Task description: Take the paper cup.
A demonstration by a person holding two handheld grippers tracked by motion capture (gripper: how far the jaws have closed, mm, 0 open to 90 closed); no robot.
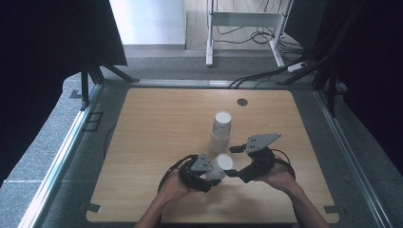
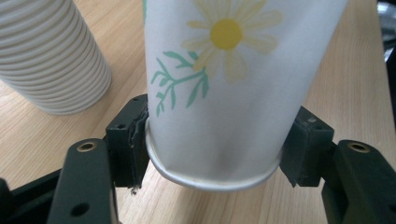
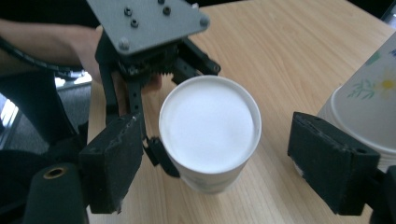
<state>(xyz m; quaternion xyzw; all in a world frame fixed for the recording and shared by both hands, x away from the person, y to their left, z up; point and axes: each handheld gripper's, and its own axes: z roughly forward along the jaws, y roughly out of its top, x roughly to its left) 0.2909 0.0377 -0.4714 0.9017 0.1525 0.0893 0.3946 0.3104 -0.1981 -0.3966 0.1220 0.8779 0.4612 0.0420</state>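
Left gripper [image 1: 205, 176] is clamped on the upside-down paper cup [image 1: 219, 166] just in front of the cup stack [image 1: 221, 131], probably holding it apart; right gripper [image 1: 233, 160] hangs open beside it.

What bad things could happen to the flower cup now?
1. The left tongs pinch the thin paper cup near its rim, so it might crumple or slip out.
2. The tall cup stack stands close behind; a bump from the right tongs, whose jaws stand apart beside the cup, could topple it.
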